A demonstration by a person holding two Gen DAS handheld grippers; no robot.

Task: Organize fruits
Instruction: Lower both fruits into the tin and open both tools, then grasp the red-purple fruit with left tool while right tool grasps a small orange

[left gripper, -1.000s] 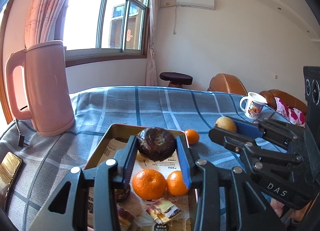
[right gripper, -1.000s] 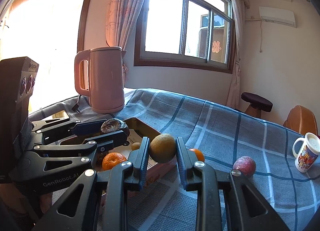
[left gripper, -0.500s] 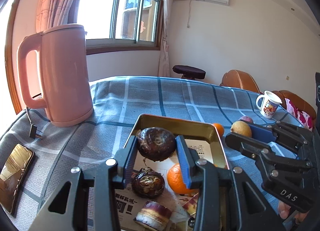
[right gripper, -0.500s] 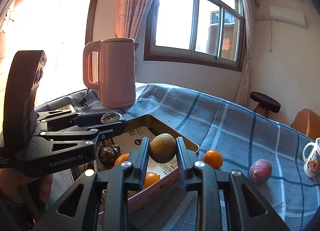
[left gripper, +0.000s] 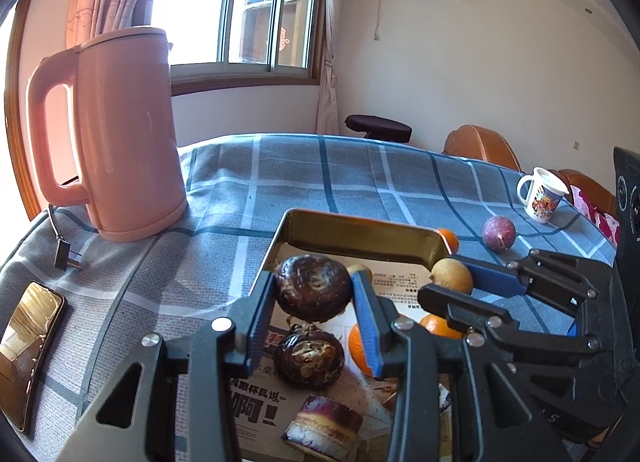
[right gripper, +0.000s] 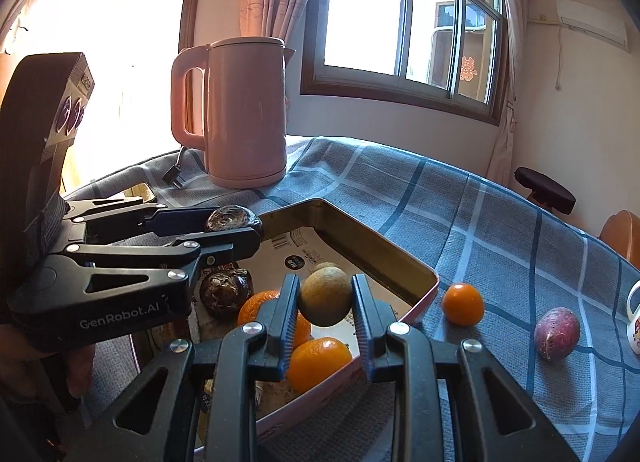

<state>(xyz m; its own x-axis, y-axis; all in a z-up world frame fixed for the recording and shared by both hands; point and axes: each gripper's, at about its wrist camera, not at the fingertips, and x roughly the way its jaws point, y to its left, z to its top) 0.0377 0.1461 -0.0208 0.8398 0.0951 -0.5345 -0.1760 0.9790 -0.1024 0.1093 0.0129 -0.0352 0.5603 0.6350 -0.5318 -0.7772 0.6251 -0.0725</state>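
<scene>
The left tool (left gripper: 313,294) grips a dark wrinkled fruit (left gripper: 312,288) between its blue pads, at the lower centre of the left wrist view, above the tin tray (left gripper: 360,228). The right tool (right gripper: 325,302) clasps a yellow-brown round fruit (right gripper: 325,296) at the lower centre of its own view, also over the tray. Inside the tray lie a second dark fruit (left gripper: 309,356), two oranges (right gripper: 316,362) and a layered cake piece (left gripper: 326,428) on printed paper. Outside it, on the checked blue cloth of the counter (left gripper: 320,178), a small orange (right gripper: 463,304) sits just beside the tray's right wall, and a purple fruit (right gripper: 556,333) lies further right. A pink kettle (left gripper: 124,130) stands at the upper left, a mug (left gripper: 541,194) at the right edge.
</scene>
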